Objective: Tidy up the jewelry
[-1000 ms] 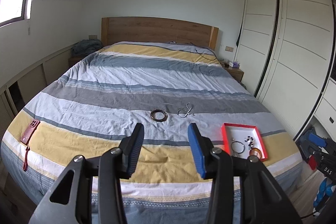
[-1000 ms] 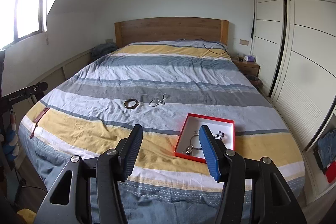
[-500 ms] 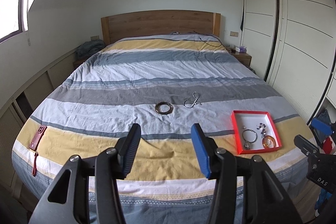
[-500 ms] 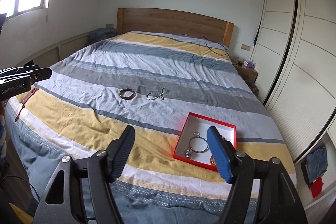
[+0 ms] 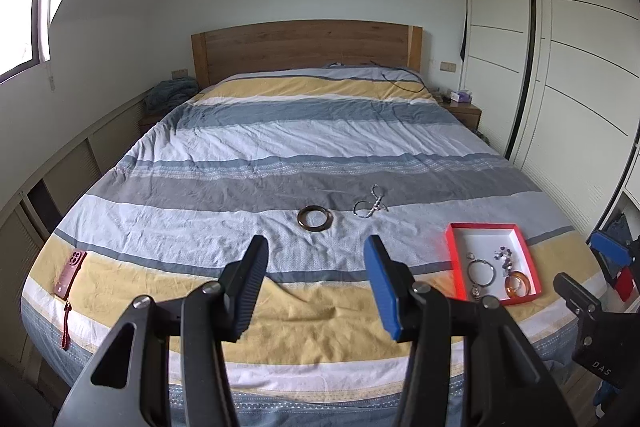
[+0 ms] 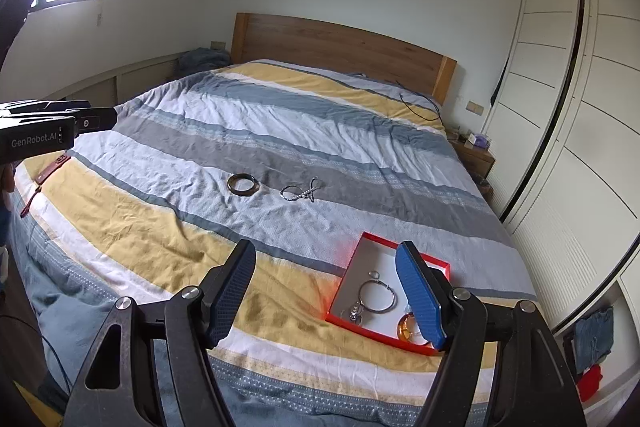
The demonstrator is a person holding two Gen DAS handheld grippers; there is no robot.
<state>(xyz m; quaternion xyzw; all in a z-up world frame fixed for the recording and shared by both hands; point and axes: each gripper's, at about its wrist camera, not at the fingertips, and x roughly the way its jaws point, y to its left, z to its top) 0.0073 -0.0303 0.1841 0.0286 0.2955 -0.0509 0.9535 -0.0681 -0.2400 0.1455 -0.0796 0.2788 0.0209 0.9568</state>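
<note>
On the striped bedspread lie a dark bangle (image 5: 315, 218) (image 6: 242, 183) and, just to its right, a silver bracelet (image 5: 370, 207) (image 6: 300, 191). A red tray (image 5: 456, 263) (image 6: 376, 334) near the bed's foot holds a silver hoop, an amber bangle and small beads. My left gripper (image 5: 316, 251) is open with nothing between its fingers, short of the dark bangle. My right gripper (image 6: 326, 249) is open and holds nothing. It hangs above the foot of the bed, and its blue finger hides part of the tray.
A red phone case with a strap (image 5: 68, 273) (image 6: 52, 167) lies at the bed's left edge. Beyond are a wooden headboard (image 5: 308, 47) and a black cable (image 5: 404, 83) near the pillows' end. White wardrobes (image 5: 560, 87) line the right wall.
Both pairs of jaws have spread wider, the right more than the left. Both views have shifted and rolled, and the right view now tilts. The jewelry and the tray lie where they were.
</note>
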